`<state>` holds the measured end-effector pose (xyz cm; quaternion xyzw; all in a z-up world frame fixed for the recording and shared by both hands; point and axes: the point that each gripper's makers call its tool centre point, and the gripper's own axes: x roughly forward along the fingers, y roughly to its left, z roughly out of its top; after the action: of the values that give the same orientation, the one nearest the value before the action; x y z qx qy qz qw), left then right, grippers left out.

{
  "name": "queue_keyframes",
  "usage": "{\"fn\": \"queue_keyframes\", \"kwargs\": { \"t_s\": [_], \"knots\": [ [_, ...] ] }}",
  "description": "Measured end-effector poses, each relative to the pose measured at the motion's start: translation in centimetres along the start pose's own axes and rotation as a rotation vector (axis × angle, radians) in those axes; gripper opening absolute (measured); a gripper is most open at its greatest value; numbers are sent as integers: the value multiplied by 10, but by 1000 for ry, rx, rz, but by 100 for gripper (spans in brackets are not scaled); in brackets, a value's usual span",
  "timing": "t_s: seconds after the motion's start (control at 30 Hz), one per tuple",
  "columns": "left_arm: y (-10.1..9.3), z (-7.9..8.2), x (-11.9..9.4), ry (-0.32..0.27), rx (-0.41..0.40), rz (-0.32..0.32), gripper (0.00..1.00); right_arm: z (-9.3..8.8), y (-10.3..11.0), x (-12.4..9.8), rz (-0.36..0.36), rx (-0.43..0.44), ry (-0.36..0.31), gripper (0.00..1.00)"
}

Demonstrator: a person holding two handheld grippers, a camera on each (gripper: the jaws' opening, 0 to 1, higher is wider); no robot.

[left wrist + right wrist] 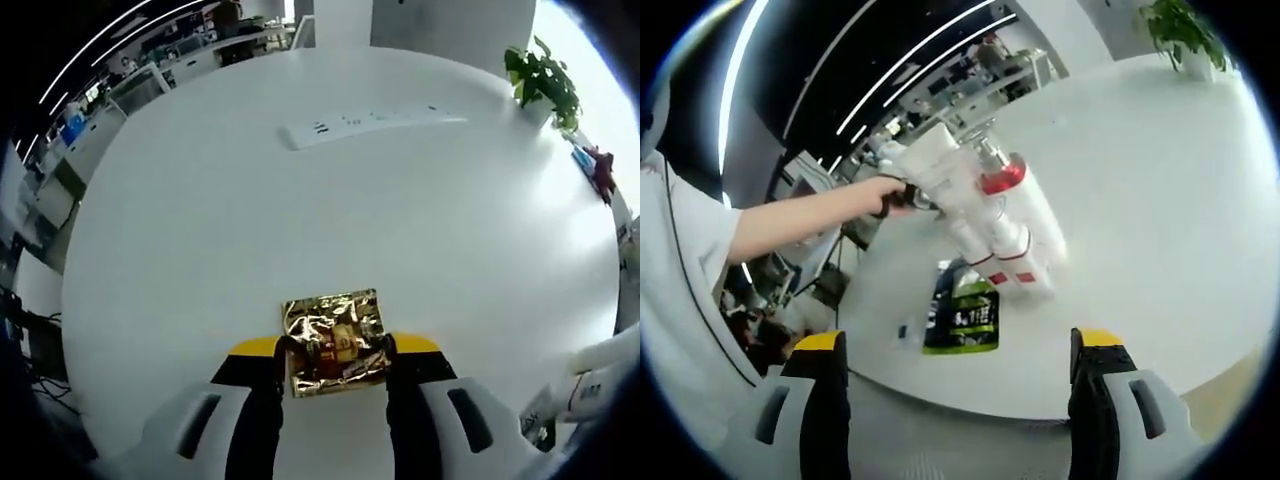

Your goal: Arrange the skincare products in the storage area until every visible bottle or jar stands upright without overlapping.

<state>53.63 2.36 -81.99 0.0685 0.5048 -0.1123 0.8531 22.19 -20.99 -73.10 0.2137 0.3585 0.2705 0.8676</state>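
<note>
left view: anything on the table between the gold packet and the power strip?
Nothing. In the left gripper view the white table is bare from the gold packet, which sits between the left claw's tips, up to the power strip.

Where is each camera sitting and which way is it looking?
Left gripper view: rides the left gripper, facing across the white table at a gold foil packet between its fingers, with a power strip and plant beyond.
Right gripper view: rides the open right gripper, facing the other gripper, held in the person's hand, and a green pouch.
Shared: the table, the plant.
</note>
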Motion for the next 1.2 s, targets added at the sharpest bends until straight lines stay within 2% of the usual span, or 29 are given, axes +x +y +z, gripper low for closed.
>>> {"fn": "queue_keyframes", "kwargs": {
  "t_s": [0.23, 0.43, 0.47, 0.53, 0.57, 0.63, 0.67, 0.77, 0.8, 0.87, 0.9, 0.97, 1.03, 1.07, 1.13, 1.2],
  "knots": [
    [1, 0, -1, -5, 22, 1, 42, 0, 2, 0, 2, -5, -1, 91],
    [2, 1, -14, -21, 68, 0, 42, 1, 4, 0, 9, -14, -3, 91],
    [2, 0, -18, -23, 77, 0, 33, 1, 4, 0, 10, -16, -2, 91],
    [2, -3, -28, -35, 107, 2, 1, 1, 5, 0, 15, -22, -4, 91],
    [5, -1, -30, -54, 127, 27, 9, 1, 5, 0, 15, -23, -5, 91],
    [-3, -4, -28, -51, 127, -22, 33, 1, 6, 0, 17, -27, -6, 91],
    [-7, -8, -29, -41, 91, -49, 37, 1, 6, -1, 20, -29, -8, 91],
    [13, -13, -34, -63, 101, 18, 34, 1, 6, -1, 20, -33, -10, 91],
    [16, -15, -35, -64, 103, 16, 36, 2, 6, -1, 20, -33, -11, 91],
    [31, -20, -37, -62, 90, 19, 43, 2, 6, -2, 21, -31, -16, 91],
    [46, -23, -38, -61, 78, 44, 46, 2, 6, -2, 21, -30, -18, 91],
    [69, -30, -42, -50, 37, 77, 47, 3, 6, -2, 24, -27, -19, 91],
    [83, -32, -42, -43, 8, 82, 52, 2, 6, -1, 24, -28, -16, 91],
    [70, -33, -46, -50, 13, 79, 56, 2, 6, -1, 25, -28, -15, 91],
    [71, -31, -46, -56, 40, 68, 63, 2, 7, -1, 25, -26, -12, 91],
    [75, -24, -42, -71, 104, 42, 69, 1, 6, 0, 25, -23, -7, 91]
  ]
}}
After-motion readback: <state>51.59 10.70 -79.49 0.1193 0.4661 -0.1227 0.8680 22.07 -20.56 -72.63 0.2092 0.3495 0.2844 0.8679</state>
